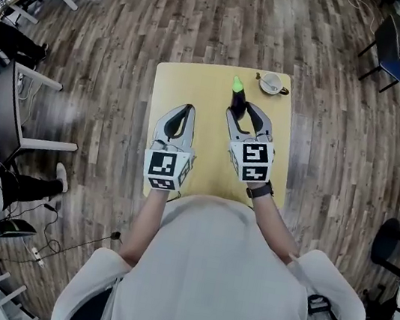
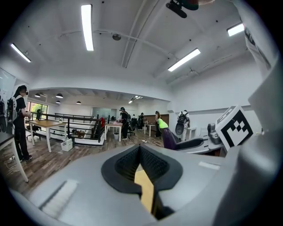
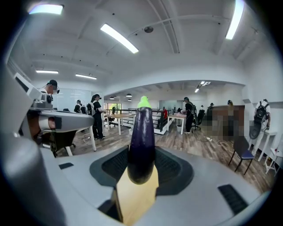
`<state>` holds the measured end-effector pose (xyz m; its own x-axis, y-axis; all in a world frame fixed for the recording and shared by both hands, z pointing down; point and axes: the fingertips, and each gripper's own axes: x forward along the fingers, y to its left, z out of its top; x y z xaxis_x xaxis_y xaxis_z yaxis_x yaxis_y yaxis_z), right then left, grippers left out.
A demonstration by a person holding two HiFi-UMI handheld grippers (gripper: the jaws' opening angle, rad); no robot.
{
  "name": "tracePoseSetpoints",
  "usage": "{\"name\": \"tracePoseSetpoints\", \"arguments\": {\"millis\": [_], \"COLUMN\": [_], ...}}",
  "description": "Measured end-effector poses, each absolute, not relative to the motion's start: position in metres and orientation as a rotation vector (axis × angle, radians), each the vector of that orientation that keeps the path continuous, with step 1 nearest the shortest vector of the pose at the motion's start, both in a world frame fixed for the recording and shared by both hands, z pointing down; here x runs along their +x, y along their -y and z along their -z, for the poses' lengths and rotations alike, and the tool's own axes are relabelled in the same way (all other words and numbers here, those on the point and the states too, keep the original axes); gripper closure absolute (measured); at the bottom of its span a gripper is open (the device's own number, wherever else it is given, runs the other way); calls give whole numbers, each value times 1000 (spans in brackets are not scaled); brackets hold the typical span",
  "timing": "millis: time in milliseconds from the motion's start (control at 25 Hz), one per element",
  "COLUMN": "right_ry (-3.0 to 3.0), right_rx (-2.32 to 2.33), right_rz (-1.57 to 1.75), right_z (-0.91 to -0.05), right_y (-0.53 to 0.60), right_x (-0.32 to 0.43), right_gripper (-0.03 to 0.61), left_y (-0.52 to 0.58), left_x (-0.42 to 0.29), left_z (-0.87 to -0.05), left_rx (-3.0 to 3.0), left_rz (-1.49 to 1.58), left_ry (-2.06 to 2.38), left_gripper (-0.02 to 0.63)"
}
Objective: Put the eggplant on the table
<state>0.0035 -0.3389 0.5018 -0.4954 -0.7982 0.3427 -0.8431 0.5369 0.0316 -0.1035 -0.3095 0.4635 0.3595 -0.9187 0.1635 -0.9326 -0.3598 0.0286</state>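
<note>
– While your right gripper point(image 1: 242, 114) is holding the eggplant point(image 1: 236, 98), which way is it pointing from the fingers point(image 3: 173, 164)?

– It is sticking straight out ahead of them, its long axis running along the fingers. The green cap is leading away from you, and the blunt purple end is sitting between the pads. You are gripping it near that blunt end, with the fingers standing fairly wide around its girth.

– And where is it hanging over the bench point(image 1: 174, 86)?

– It is hanging over the far half of the yellow bench, a little right of the middle. A cup point(image 1: 271, 83) is lying just beyond it, to the right. Whether the eggplant is touching the top yet, I am not managing to tell. To my eye, the coming move is calling for lowering it and laying it down along its length, staying clear of that cup.

– What is my left gripper doing?

– Your left gripper point(image 1: 182, 117) is sitting beside the right one, slightly nearer you. Its fingers point(image 2: 155, 164) are pressing together with nothing between them. The right hand is carrying the job, and the left is idling.
</note>
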Motion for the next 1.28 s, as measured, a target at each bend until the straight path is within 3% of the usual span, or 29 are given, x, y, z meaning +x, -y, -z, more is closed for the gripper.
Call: {"name": "tracePoseSetpoints", "arguments": {"millis": [560, 1280], "right_ry": [2367, 2180], "right_rx": [1296, 1098], "right_rz": [-497, -420], "right_z": [-588, -689], "right_y": [359, 375], "right_x": [9, -4], "right_gripper": [391, 390], "left_y": [317, 312], "left_x": [-95, -93], "left_z": [-468, -465], "left_rx": [2507, 2534], "left_rz": [-174, -156], "left_ry": [1681, 1648], "left_gripper": [606, 606]}}
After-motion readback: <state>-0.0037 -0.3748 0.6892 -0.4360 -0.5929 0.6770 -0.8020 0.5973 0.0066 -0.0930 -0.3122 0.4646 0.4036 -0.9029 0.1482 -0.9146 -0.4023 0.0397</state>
